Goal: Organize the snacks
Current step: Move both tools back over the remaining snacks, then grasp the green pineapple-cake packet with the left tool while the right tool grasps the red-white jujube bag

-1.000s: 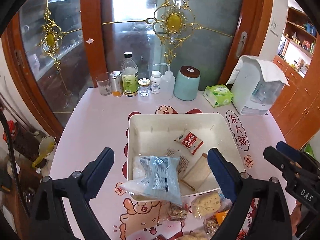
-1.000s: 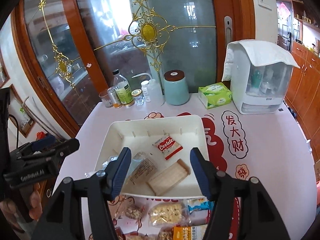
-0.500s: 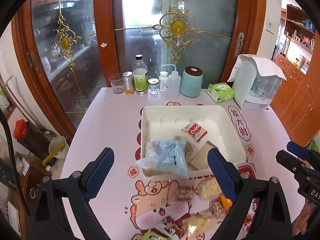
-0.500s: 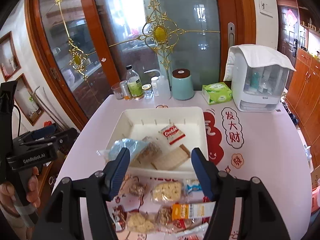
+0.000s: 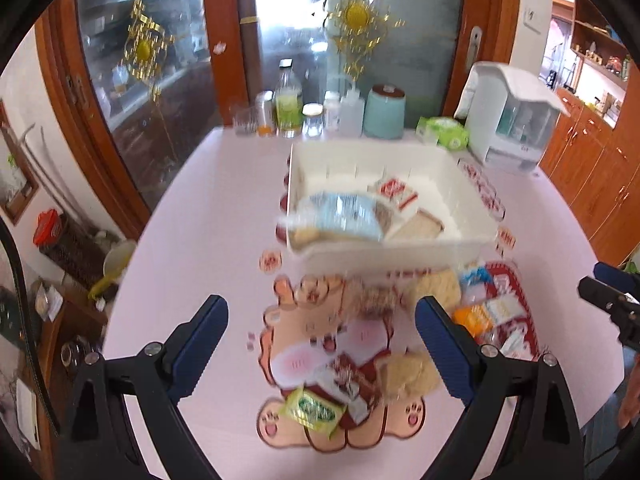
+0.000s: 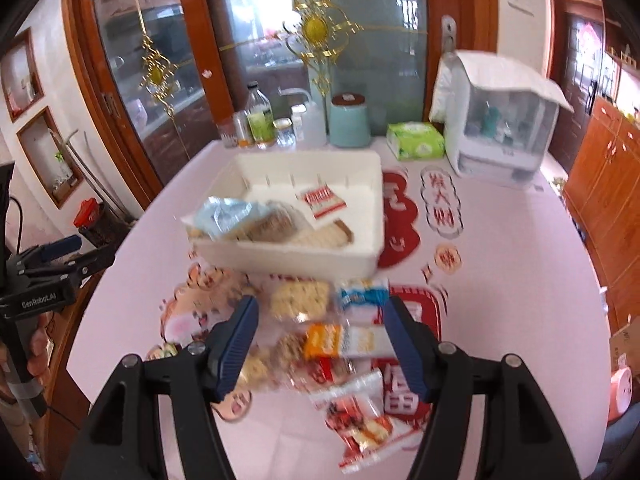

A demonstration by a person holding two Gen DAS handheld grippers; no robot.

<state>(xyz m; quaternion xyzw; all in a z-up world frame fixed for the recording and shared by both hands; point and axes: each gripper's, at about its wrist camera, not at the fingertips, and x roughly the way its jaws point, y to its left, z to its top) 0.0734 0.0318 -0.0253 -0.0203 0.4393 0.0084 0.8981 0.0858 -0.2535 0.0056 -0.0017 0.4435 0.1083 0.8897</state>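
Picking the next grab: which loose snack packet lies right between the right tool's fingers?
The orange-and-white packet, lying flat on the table between the open right tool. The pale cracker packet and blue-and-white packet lie farther, toward the bin.

A pink cartoon-printed tabletop (image 6: 500,280) carries a white bin (image 6: 296,256) near its middle, loose snack packets (image 6: 344,340) toward the near edge, and bottles (image 6: 260,120), a teal canister (image 6: 349,120) and a tissue pack (image 6: 416,140) along the far edge.

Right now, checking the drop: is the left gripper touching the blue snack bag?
Apart. The left wrist view shows the left gripper open, with bare table between it and the blue snack bag in the white bin.
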